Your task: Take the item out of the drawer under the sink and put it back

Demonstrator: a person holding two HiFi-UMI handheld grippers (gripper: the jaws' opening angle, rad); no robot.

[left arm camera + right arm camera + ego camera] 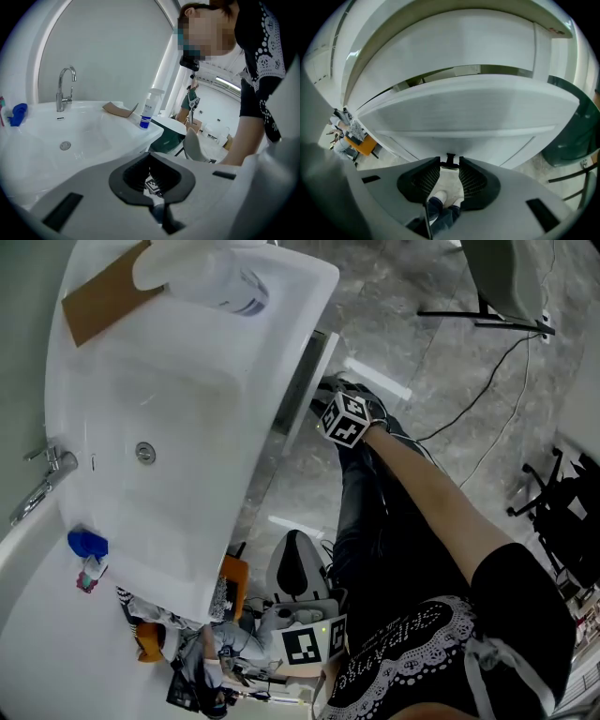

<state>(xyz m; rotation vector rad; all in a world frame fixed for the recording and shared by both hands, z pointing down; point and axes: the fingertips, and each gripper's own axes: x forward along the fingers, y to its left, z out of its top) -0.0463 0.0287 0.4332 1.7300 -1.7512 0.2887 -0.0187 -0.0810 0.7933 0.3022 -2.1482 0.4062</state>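
The white sink [234,437] fills the left of the head view. The drawer [307,381] beneath it stands a little way out. In the right gripper view a dark gap shows above the drawer front [454,110]. My right gripper [327,392] is at that front. Its jaws [450,158] stand a narrow gap apart, with a small black pull on the front between the tips. My left gripper [295,620] hangs low beside the person's hip, shut with nothing in it [150,157], pointing across the basin [70,136]. No item from the drawer is visible.
On the sink rim stand a spray bottle [211,277], a brown cardboard piece [108,292], a faucet [42,479] and a blue object [87,543]. A grey chair [295,563] and cluttered boxes [234,577] lie below. Cables [487,399] cross the floor.
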